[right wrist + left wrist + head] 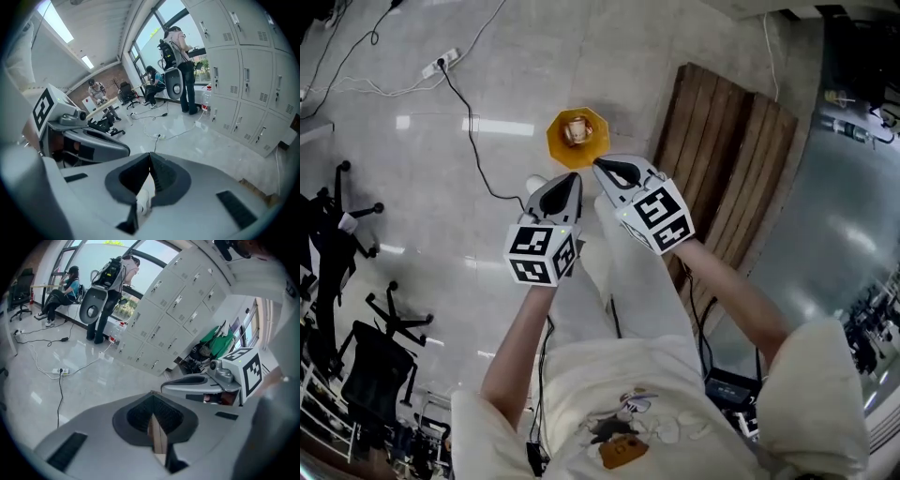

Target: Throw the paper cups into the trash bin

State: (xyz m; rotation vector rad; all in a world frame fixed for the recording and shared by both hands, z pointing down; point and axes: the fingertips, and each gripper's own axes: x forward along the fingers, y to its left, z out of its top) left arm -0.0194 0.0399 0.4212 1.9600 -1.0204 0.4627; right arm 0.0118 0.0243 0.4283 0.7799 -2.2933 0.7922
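In the head view a yellow eight-sided trash bin (555, 142) stands on the pale floor ahead of me, with a crumpled paper cup (576, 131) lying inside it. Both grippers hang side by side just short of the bin, above my legs. My left gripper (574, 176) (152, 399) has its jaws shut tip to tip with nothing between them. My right gripper (598, 166) (150, 157) is shut too and holds nothing. Each gripper view shows the other gripper alongside, the right gripper (187, 380) and the left gripper (93, 138).
A wooden pallet (727, 159) lies on the floor right of the bin. A power strip with cables (441, 64) runs across the floor at the far left, and office chairs (356, 356) stand at the left. Grey lockers (173, 315) line a wall, and people (112, 282) are by the window.
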